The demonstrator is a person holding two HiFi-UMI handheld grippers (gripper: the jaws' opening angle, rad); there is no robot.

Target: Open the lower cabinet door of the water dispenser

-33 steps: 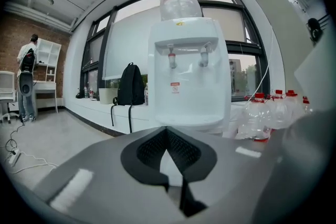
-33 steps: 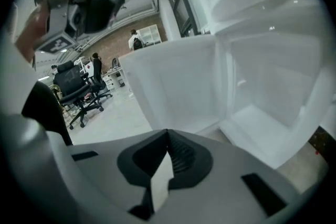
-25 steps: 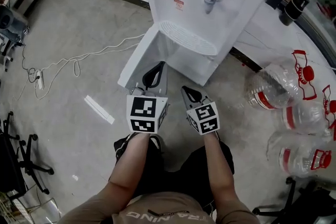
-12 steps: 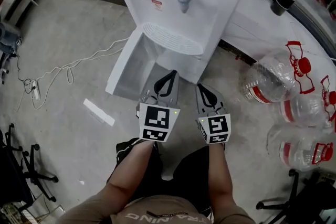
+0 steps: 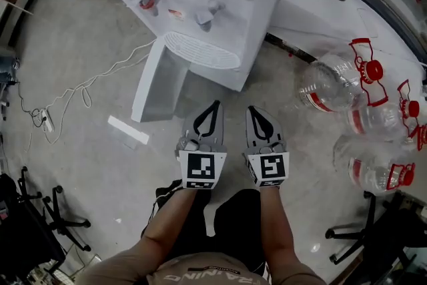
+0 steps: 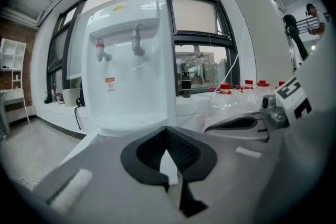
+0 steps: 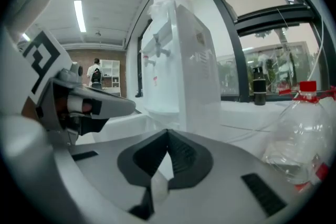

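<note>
Task looks complete: the flat white lower cabinet door (image 5: pixel 155 85) of the tall white plastic water dispenser (image 5: pixel 227 10) stands swung wide open, at the unit's left in head view. Left gripper (image 5: pixel 213 105) and right gripper (image 5: pixel 253 111): jaws together, empty, well clear of door.

Grey, black-lined left tongs (image 5: pixel 213 105) and right tongs (image 5: pixel 253 110), marker cubes (image 5: pixel 201 169); brown shirt (image 5: pixel 200 271), dark trousers (image 5: pixel 235 215)

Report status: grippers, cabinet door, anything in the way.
Left gripper and right gripper both shut, empty, short of the water dispenser. Lower cabinet door stands open. Nothing in the way; water bottles lie off right.
</note>
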